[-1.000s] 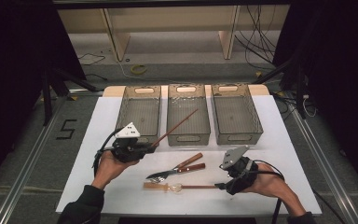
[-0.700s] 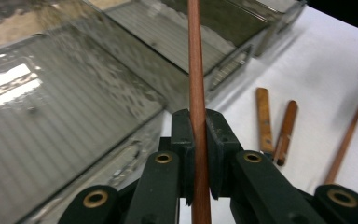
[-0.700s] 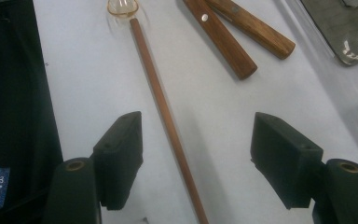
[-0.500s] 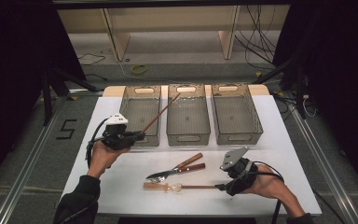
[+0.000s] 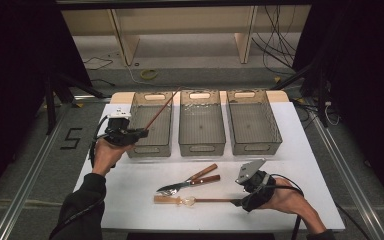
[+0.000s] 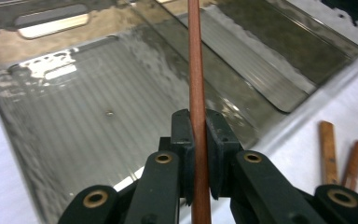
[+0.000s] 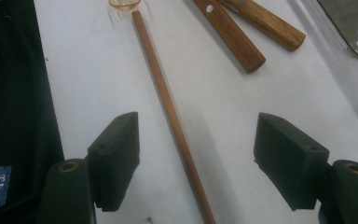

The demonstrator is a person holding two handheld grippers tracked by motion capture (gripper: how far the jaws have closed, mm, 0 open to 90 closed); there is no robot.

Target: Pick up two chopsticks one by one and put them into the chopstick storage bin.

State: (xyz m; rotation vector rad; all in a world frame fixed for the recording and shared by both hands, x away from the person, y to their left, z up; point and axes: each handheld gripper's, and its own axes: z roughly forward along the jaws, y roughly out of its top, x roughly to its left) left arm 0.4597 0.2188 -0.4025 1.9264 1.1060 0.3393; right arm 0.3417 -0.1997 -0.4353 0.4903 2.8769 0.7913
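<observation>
My left gripper [image 5: 141, 133] is shut on a thin brown stick [image 5: 160, 111], which slants up and away over the left grey bin [image 5: 139, 149]. In the left gripper view the stick [image 6: 196, 70] runs straight up between the closed pads, above the bin's floor [image 6: 74, 126]. My right gripper [image 5: 241, 200] stands open low over the table near the front right. A second brown stick [image 7: 168, 107] lies flat between its jaws [image 7: 198, 140], touched by neither pad. That stick [image 5: 212, 200] points left.
Three grey see-through bins stand in a row at the back: left, middle [image 5: 201, 147] and right [image 5: 254, 147]. A knife and fork with wooden handles [image 5: 200, 176] lie mid-table, handles [image 7: 235, 39] near the right gripper. A pale wooden utensil [image 5: 167, 199] lies left of the second stick.
My left gripper has carried its stick left and farther back, from before the middle bin to over the left bin. The right gripper has stayed where it was, open.
</observation>
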